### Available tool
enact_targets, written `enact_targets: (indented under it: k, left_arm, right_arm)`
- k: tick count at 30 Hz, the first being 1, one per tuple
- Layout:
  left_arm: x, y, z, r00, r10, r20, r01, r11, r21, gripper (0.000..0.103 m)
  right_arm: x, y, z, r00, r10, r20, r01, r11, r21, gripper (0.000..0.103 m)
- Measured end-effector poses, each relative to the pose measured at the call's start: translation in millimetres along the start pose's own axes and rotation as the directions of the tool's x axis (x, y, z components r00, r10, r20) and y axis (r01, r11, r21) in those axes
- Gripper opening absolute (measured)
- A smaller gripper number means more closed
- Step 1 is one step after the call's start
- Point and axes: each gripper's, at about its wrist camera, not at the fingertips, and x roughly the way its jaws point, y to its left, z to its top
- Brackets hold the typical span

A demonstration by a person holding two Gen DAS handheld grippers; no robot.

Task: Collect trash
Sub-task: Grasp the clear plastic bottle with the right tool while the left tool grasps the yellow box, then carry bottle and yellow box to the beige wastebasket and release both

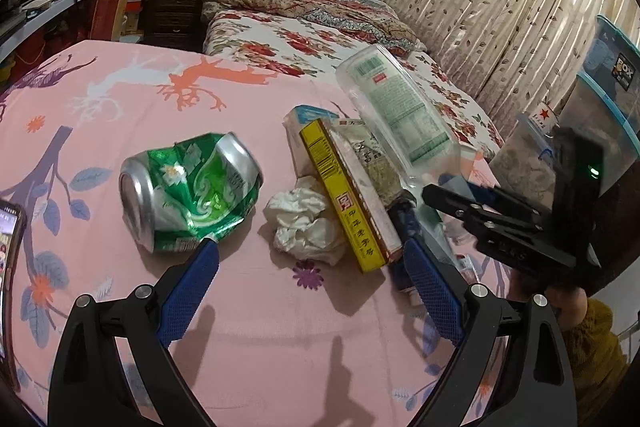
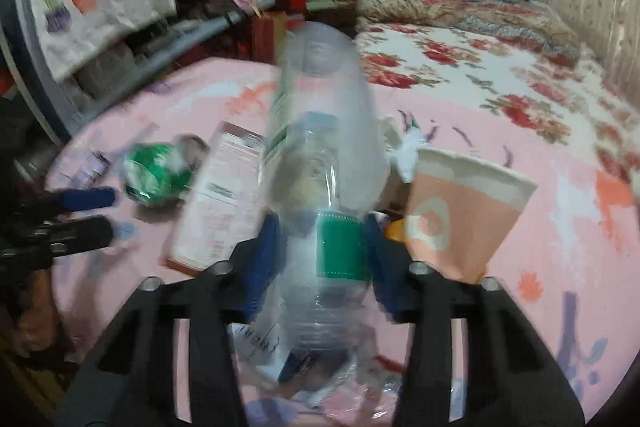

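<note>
The bed point(image 1: 248, 307) with the pink printed sheet fills the near part of both views, and the trash lies on it in a loose group; a second bed with a flowered cover stands further back.

The largest piece is the clear plastic bottle point(image 2: 320, 163); the right gripper point(image 2: 324, 251) is closed on it near the green label, one blue pad at each side, and in the left wrist view the bottle stands tilted, its base up and far, above the other things. So I judge that the step in hand is the picking up of the bottle; it seems already free of the sheet, although the right view is blurred.

To the right of the bottle a pink paper cup point(image 2: 460, 211) lies on its side; to the left leans a yellow box point(image 1: 352, 199), touching a crumpled tissue point(image 1: 304, 223); further left lies the crushed green can point(image 1: 188, 195), well apart from the tissue.

The left gripper point(image 1: 312, 287) is open and holds nothing; its left finger point(image 1: 188, 291) almost reaches the can.

The next move calls for carrying the bottle to a bin or a bag; none is seen clearly here, so the place must be found first; the thin wall of the bottle may slip or buckle if the hold is too hard.
</note>
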Motion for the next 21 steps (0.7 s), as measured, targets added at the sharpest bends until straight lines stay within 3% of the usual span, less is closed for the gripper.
enact_targets:
  k: [3, 7, 16, 18, 19, 21]
  left_arm:
    - [7.9, -7.9, 8.1, 1.0, -0.015, -0.007, 0.015, 1.0, 0.021, 0.086]
    - [27.7, -16.4, 16.7, 0.997, -0.044, -0.058, 0.047, 0.998, 0.038, 0.072]
    - [75.0, -6.7, 51.5, 0.99, -0.06, -0.13, 0.057, 0.998, -0.022, 0.071]
    - [84.1, -5.5, 56.1, 0.986, -0.077, -0.15, 0.072, 0.997, -0.038, 0.053]
    - [87.6, -5.4, 58.1, 0.984, -0.082, -0.161, 0.076, 0.996, -0.043, 0.032]
    - [83.4, -4.0, 60.2, 0.986, -0.09, -0.14, 0.081, 0.994, -0.067, 0.026]
  right_arm:
    - [-21.7, 2.0, -6.0, 0.997, -0.003, 0.077, 0.0, 0.999, 0.038, 0.043]
    - [-47.3, -0.3, -24.0, 0.987, 0.015, 0.157, -0.036, 0.991, 0.128, 0.043]
    - [-98.9, -15.4, -80.7, 0.963, 0.013, 0.268, -0.101, 0.943, 0.316, 0.043]
    - [-108.0, -19.9, -84.9, 0.959, 0.001, 0.284, -0.1, 0.937, 0.334, 0.043]
    - [-112.2, -22.1, -86.3, 0.957, -0.003, 0.291, -0.101, 0.934, 0.343, 0.043]
    - [-123.5, -27.1, -91.4, 0.95, -0.018, 0.311, -0.1, 0.928, 0.36, 0.043]
